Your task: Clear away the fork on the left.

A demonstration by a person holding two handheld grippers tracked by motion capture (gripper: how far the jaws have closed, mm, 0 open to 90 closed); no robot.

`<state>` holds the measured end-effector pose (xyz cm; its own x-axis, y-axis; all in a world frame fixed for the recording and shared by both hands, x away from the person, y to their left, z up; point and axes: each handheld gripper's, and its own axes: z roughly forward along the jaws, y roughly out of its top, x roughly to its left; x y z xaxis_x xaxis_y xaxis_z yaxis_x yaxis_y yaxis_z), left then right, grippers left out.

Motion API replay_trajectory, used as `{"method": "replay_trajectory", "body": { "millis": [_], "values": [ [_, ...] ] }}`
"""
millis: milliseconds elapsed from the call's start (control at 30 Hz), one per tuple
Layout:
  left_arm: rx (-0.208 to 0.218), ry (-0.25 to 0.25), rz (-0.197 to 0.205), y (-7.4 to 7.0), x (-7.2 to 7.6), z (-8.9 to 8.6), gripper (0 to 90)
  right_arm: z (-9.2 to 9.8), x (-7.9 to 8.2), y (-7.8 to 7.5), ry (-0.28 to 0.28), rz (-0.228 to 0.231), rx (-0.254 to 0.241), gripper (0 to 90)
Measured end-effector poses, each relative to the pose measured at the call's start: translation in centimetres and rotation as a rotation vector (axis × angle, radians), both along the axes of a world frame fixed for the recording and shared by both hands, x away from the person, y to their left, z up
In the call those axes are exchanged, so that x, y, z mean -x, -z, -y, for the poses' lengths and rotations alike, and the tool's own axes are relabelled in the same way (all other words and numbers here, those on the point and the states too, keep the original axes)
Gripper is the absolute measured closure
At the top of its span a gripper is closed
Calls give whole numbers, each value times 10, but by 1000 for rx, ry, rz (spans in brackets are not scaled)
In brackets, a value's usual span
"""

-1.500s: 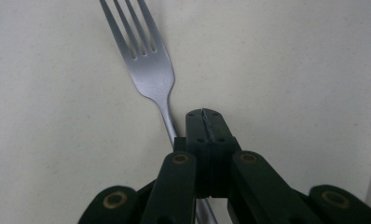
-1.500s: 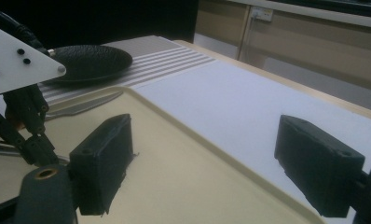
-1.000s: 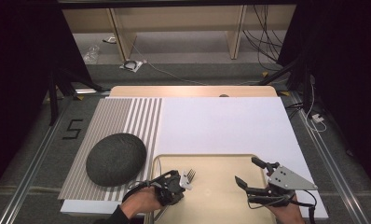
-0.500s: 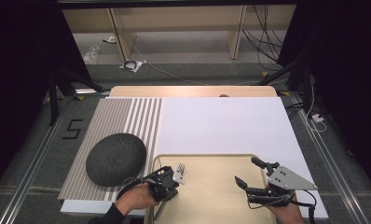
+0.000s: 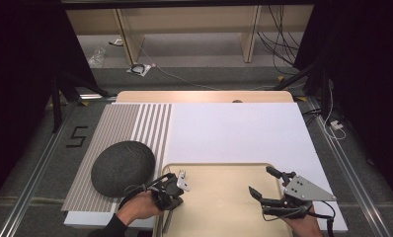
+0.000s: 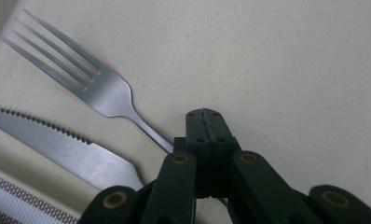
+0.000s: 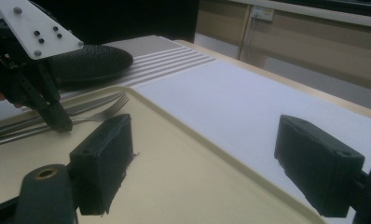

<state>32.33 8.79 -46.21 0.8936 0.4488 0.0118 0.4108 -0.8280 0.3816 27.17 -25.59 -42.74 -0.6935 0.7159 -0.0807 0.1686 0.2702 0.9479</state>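
A beige tray (image 5: 224,202) lies at the table's near edge. A steel fork (image 6: 104,91) and a serrated knife (image 6: 72,149) rest side by side near its left rim. My left gripper (image 5: 173,195) points down at the fork's handle, jaws pressed together, and the handle vanishes under their tips (image 6: 202,122). From the right gripper view, the left gripper (image 7: 60,123) meets the fork (image 7: 104,109) just behind the tines. My right gripper (image 5: 262,181) hovers over the tray's right part. It stands open (image 7: 202,163) with nothing between its pads.
A dark grey domed object (image 5: 123,168) sits on the striped mat (image 5: 135,123) just left of the tray. A white mat (image 5: 234,133) covers the table beyond the tray. Cables and shelving stand on the floor behind.
My left gripper has slid left toward the tray's left rim, and the fork has moved left with it. The right gripper has kept still.
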Motion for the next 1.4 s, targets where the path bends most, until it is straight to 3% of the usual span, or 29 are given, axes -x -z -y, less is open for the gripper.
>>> {"method": "replay_trajectory", "body": {
  "millis": [700, 833, 900, 1000, 1167, 1267, 1400],
  "values": [
    [-5, -35, -17, 0, -2, -9, 875, -1, 0, 0, -3, 0, -1, 201],
    [18, -26, -8, -2, -1, -9, 787, -1, 0, 1, -5, 0, 0, 201],
    [52, -24, 2, -6, -1, -9, 744, -1, 0, 1, -5, 0, -1, 200],
    [73, -32, 20, -12, 1, -10, 631, -1, 0, 1, -5, 1, 0, 201],
    [124, -87, 75, -20, 2, -13, 432, -1, 0, 1, -5, -1, -1, 201],
    [168, -120, 103, -26, 2, -17, 379, -1, 0, 1, -5, -1, 0, 201],
    [195, -168, 142, -32, 1, -22, 333, -1, 0, 0, -5, -3, 1, 201]
  ]
}}
